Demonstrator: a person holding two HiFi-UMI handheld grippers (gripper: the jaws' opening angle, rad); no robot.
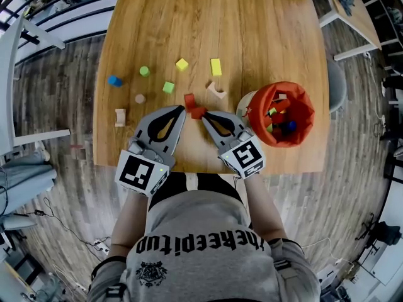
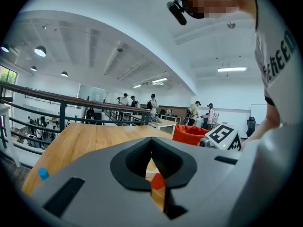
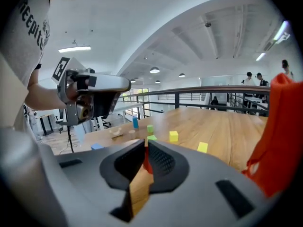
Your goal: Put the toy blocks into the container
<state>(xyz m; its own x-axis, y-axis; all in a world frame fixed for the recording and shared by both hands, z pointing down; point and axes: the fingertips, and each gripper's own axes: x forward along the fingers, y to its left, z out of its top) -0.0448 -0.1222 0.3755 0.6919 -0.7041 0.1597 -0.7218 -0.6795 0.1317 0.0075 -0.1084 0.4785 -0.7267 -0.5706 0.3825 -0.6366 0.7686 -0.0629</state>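
My right gripper (image 1: 203,113) is shut on a small red block (image 1: 198,112) that rests on the wooden table (image 1: 264,36), just left of the orange fabric container (image 1: 302,106). In the right gripper view the red block (image 3: 147,163) sits pinched between the tips of that gripper (image 3: 144,148). My left gripper (image 1: 181,109) is shut and empty, its tips close beside the held block. A second red block (image 1: 189,100) lies just beyond both tips. The container holds several coloured blocks.
Loose blocks lie farther out: blue (image 1: 114,80), round green (image 1: 144,71), green cube (image 1: 168,87), two yellow ones (image 1: 182,64) (image 1: 216,67), a wooden arch (image 1: 217,90), a wooden cylinder (image 1: 140,99) and a wooden piece (image 1: 120,116). The table's near edge runs just under both grippers.
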